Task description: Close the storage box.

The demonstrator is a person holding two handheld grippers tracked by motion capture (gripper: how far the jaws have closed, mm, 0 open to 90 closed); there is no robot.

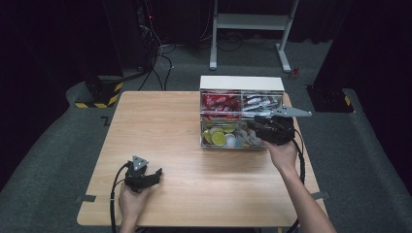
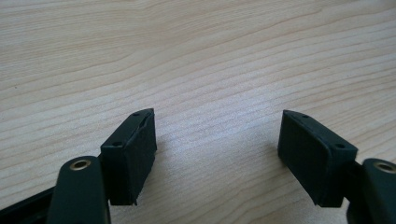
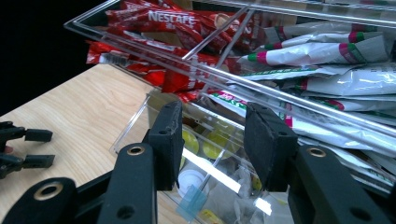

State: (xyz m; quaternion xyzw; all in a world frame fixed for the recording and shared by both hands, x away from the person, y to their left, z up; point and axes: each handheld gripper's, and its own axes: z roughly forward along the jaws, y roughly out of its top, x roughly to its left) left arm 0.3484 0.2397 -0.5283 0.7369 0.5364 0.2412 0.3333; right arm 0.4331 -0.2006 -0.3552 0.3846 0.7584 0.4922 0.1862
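Observation:
A clear acrylic organiser (image 1: 241,83) stands at the table's far right. Its back compartments hold red Nescafe sachets (image 3: 173,21) and white sachets (image 3: 327,56); yellow-green pods (image 1: 217,137) and small white cups (image 3: 190,178) lie in the front ones. My right gripper (image 1: 251,128) hovers at the organiser's front right compartment, jaws open with nothing between them (image 3: 212,126). My left gripper (image 1: 156,174) rests low on the wooden table (image 1: 160,131) at the front left, wide open over bare wood (image 2: 217,133).
The table's front edge runs just behind the left hand. On the floor beyond the table stand a white metal frame (image 1: 250,22), cables and a black stand with yellow-black striped feet (image 1: 99,94). The left gripper (image 3: 23,149) shows far off in the right gripper view.

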